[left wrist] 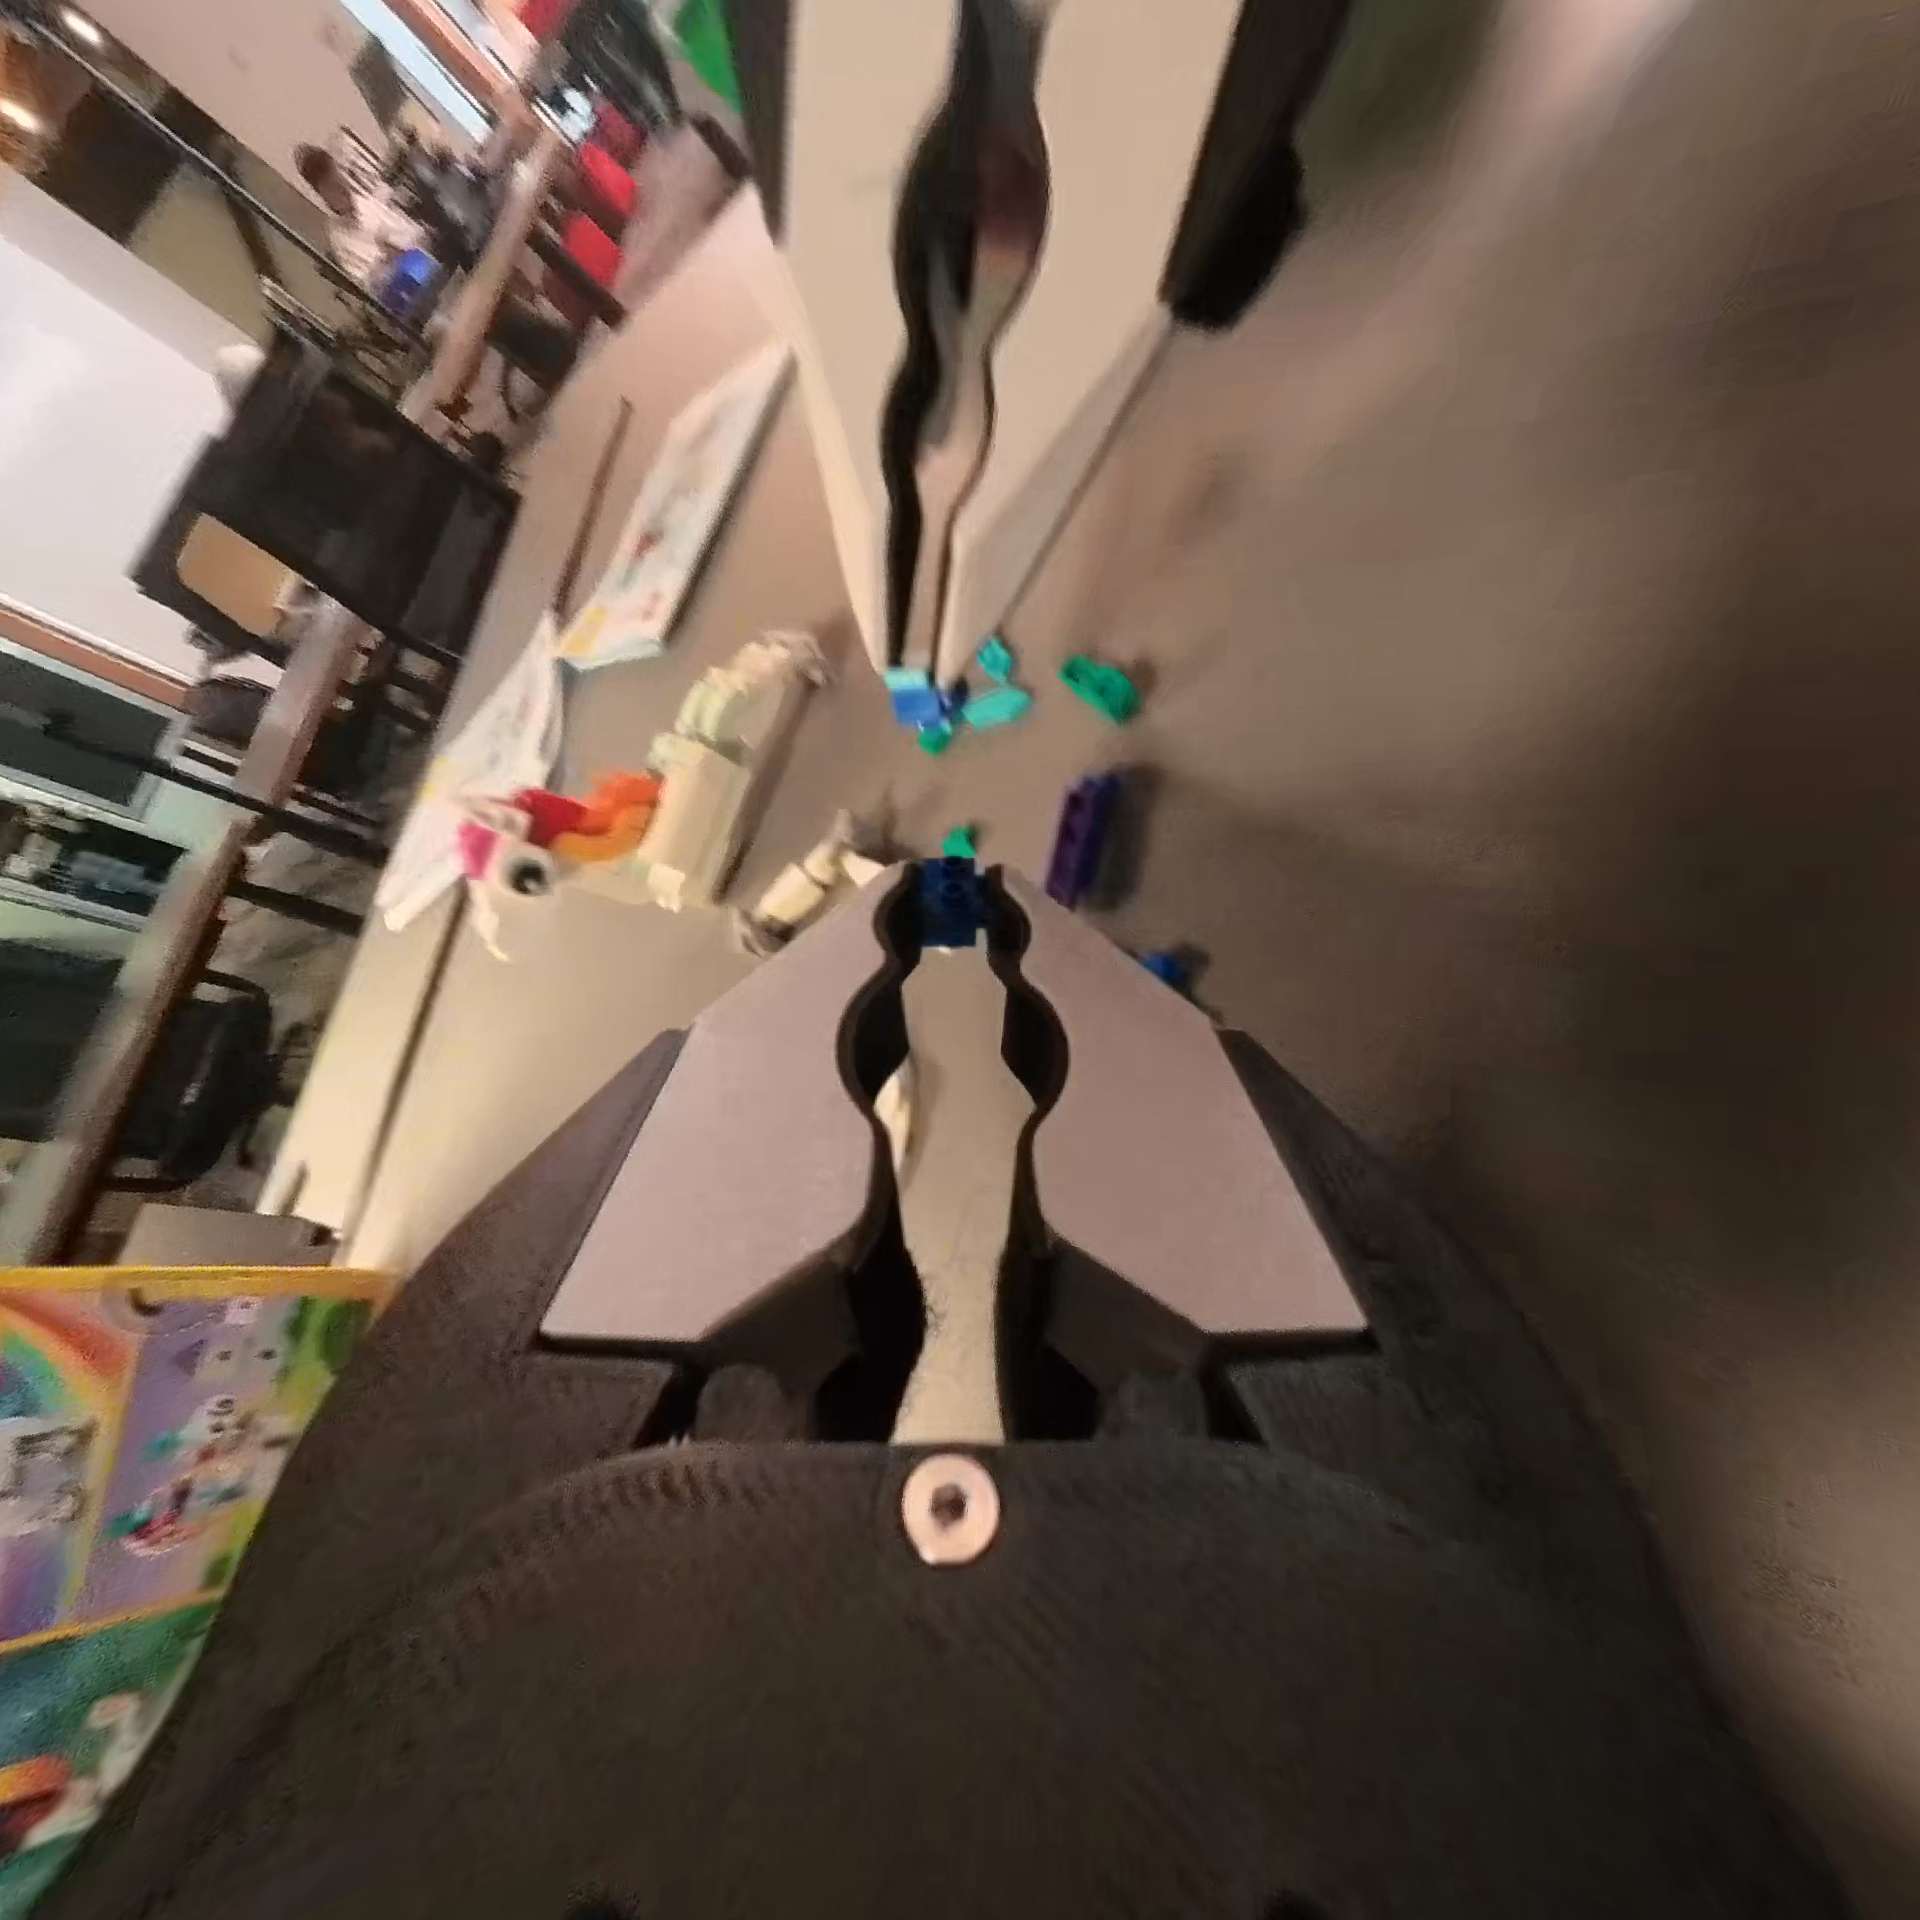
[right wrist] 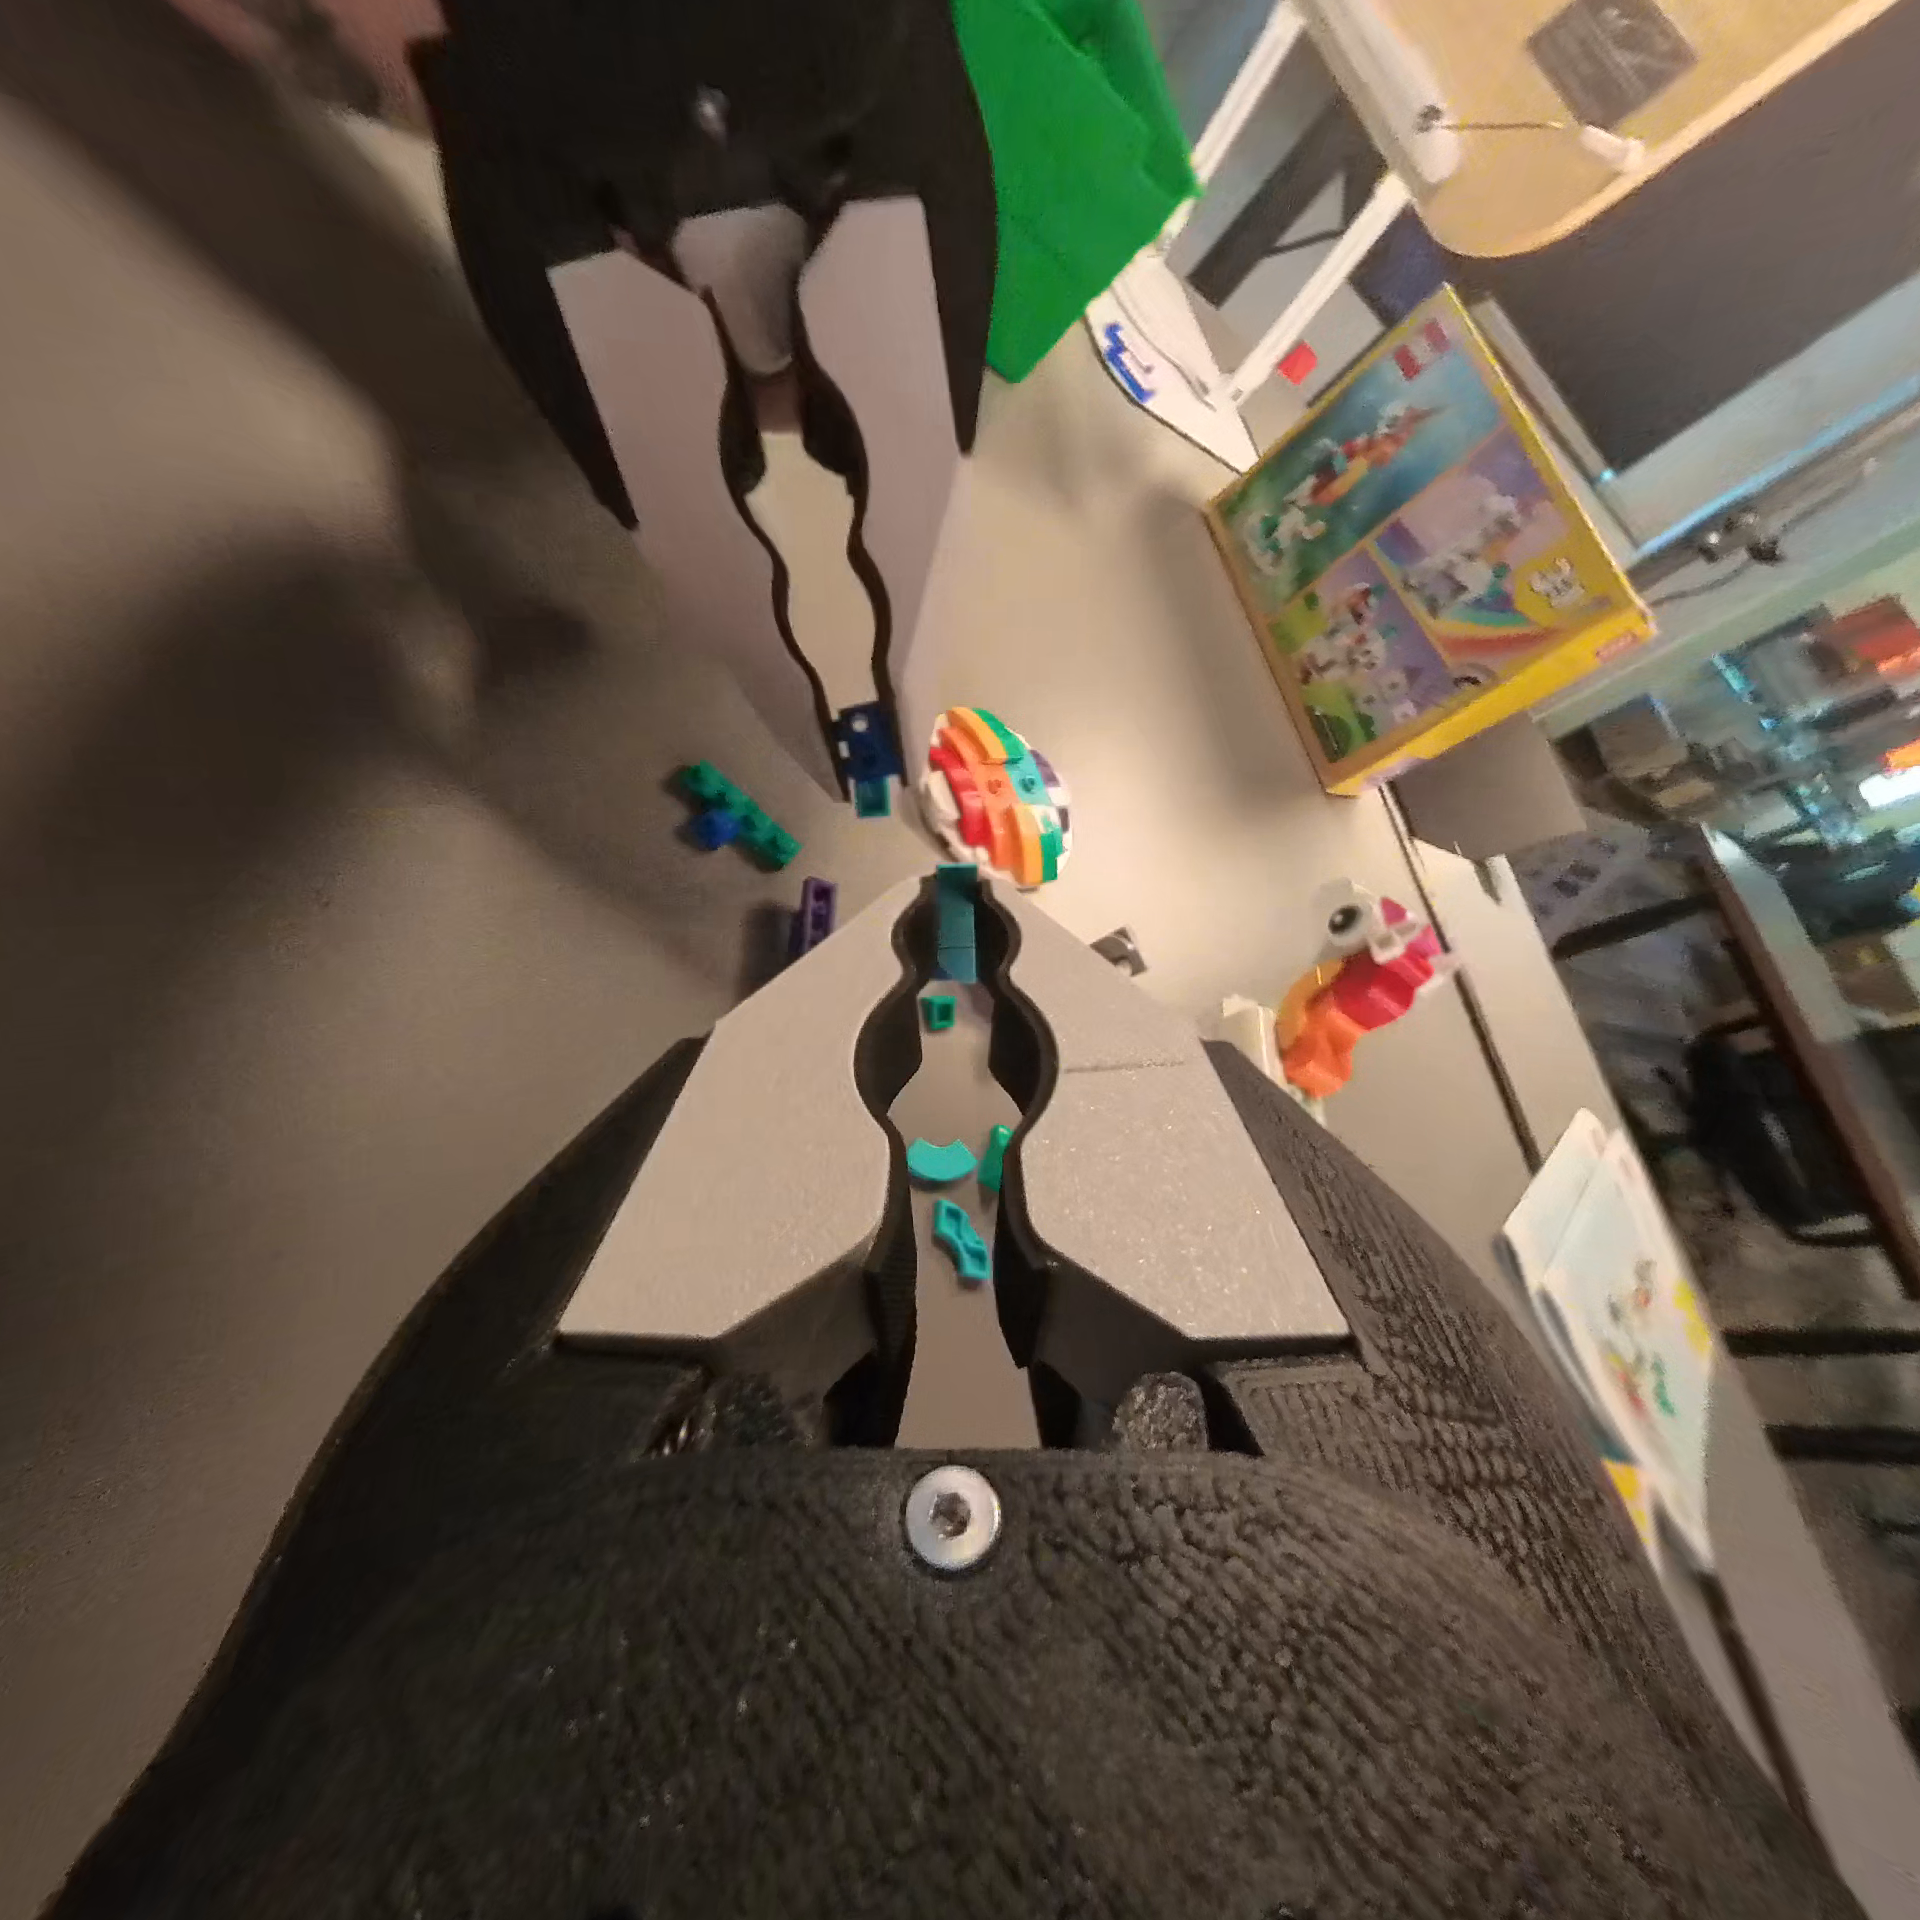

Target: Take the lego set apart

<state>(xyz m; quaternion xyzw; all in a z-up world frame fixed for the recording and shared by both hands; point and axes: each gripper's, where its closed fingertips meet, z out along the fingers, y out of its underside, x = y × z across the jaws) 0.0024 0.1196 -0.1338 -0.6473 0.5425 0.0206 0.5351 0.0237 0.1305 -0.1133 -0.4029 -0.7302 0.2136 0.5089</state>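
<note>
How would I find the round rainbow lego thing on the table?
Start at the yellow-edged lego box on the grey table. Look toward the grippers: the rainbow disc lies beside the left gripper. It alone is round with curved coloured stripes.

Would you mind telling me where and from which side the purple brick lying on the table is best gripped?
Judging from the right wrist view, the purple brick lies loose on the table, long and narrow. Probably best to come down from above and close across its short width near the middle, where the long flat sides give the fingers parallel faces.

Loose bricks (right wrist: 740,818) lie on the table (right wrist: 1091,644), box (right wrist: 1423,551) behind them.
</note>
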